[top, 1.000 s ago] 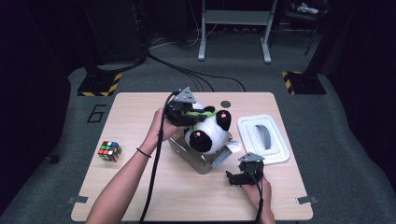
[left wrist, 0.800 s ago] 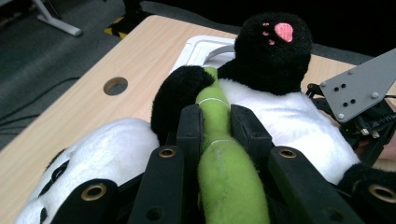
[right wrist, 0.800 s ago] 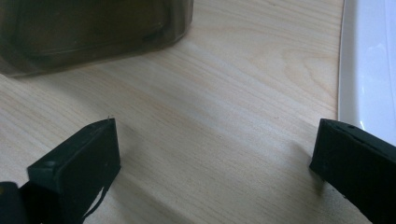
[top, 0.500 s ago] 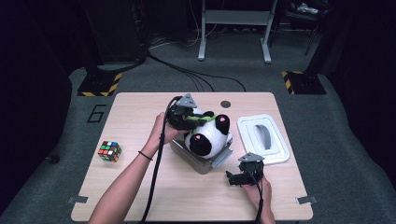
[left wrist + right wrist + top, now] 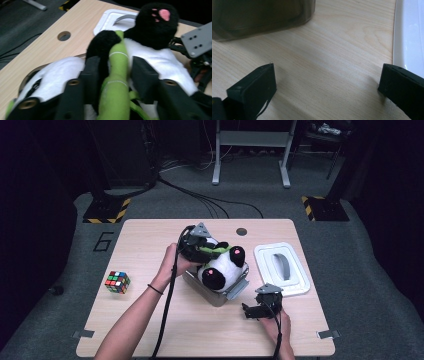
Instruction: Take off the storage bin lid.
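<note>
High view: left gripper (image 5: 207, 251) pinching the panda plush (image 5: 220, 266) over the metal box (image 5: 231, 292)
Jaws clamping its green strap (image 5: 117, 75); right gripper (image 5: 250, 311) resting on the table (image 5: 150, 240), jaws gaping wide; white lid (image 5: 281, 268) sitting beside.

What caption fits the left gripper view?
Left gripper jaws closed on the panda plush's green stalk.

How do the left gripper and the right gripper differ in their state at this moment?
The left gripper is shut on the green part of the panda toy, above the metal box; the right gripper is open and holds nothing. The left one is raised over the toy; the right one rests low by the white lid. Both have black jaws and a trailing cable.
</note>
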The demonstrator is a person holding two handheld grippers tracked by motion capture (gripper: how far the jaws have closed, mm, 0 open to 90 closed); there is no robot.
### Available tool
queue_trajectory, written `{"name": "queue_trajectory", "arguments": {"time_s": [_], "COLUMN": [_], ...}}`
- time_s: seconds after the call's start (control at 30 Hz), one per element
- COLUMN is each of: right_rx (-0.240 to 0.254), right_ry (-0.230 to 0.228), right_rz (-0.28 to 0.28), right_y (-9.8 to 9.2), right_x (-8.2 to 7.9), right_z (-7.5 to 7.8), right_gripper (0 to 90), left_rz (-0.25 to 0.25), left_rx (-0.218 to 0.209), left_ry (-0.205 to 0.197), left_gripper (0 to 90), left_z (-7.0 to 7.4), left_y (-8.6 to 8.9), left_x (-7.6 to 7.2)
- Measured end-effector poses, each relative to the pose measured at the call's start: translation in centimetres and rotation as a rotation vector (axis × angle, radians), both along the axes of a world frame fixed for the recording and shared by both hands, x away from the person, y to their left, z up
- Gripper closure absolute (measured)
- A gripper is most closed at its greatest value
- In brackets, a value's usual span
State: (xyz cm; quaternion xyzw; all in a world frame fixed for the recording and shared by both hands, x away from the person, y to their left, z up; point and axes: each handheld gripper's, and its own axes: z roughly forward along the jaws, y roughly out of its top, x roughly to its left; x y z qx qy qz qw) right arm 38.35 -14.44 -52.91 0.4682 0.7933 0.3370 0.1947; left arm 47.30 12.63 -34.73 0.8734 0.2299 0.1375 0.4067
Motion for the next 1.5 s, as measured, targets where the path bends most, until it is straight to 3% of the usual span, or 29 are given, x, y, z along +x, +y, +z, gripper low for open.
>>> {"name": "queue_trajectory", "arguments": {"time_s": [0.13,0.27,0.5,0.57,0.7,0.9,0.97,1.1,1.2,1.33,1.5], "right_rx": [-0.001,0.0,0.002,0.002,0.002,0.003,0.002,0.003,-0.002,-0.002,0.001], "right_ry": [0.0,0.001,0.002,0.002,0.001,0.004,0.003,0.003,0.002,0.003,0.001], "right_rz": [0.001,-0.002,-0.006,-0.006,-0.006,-0.007,-0.006,-0.007,-0.001,-0.002,-0.005], "right_y": [0.0,0.0,0.0,0.0,0.0,0.1,0.0,0.1,0.0,0.0,0.0], "right_x": [0.0,0.0,0.0,0.0,0.0,0.0,0.0,0.0,0.0,0.0,0.0], "right_z": [0.0,0.0,0.0,0.0,0.0,0.0,0.0,0.0,0.0,0.0,0.0], "right_gripper": [0.0,0.0,0.0,0.0,0.0,0.0,0.0,0.0,0.0,0.0,0.0], "left_rz": [0.031,0.043,0.059,0.065,0.068,0.062,0.06,0.068,0.091,0.117,0.107], "left_rx": [-0.013,-0.008,0.059,0.057,0.082,0.156,0.148,0.058,0.031,0.065,0.145], "left_ry": [0.012,0.051,0.12,0.136,0.153,0.156,0.14,0.113,0.101,0.127,0.129], "left_gripper": [25.6,15.2,14.6,14.7,16.1,16.1,15.8,15.6,15.6,15.5,15.1], "left_z": [0.2,0.0,-1.7,-2.1,-2.5,-3.3,-3.0,-1.2,-0.3,-1.0,-2.5], "left_y": [0.3,0.1,-0.9,-1.1,-1.5,-2.8,-2.7,-1.0,0.3,0.7,-1.3], "left_x": [-0.1,0.0,0.6,0.6,0.4,0.2,0.1,-0.6,-1.0,-0.9,-0.8]}}
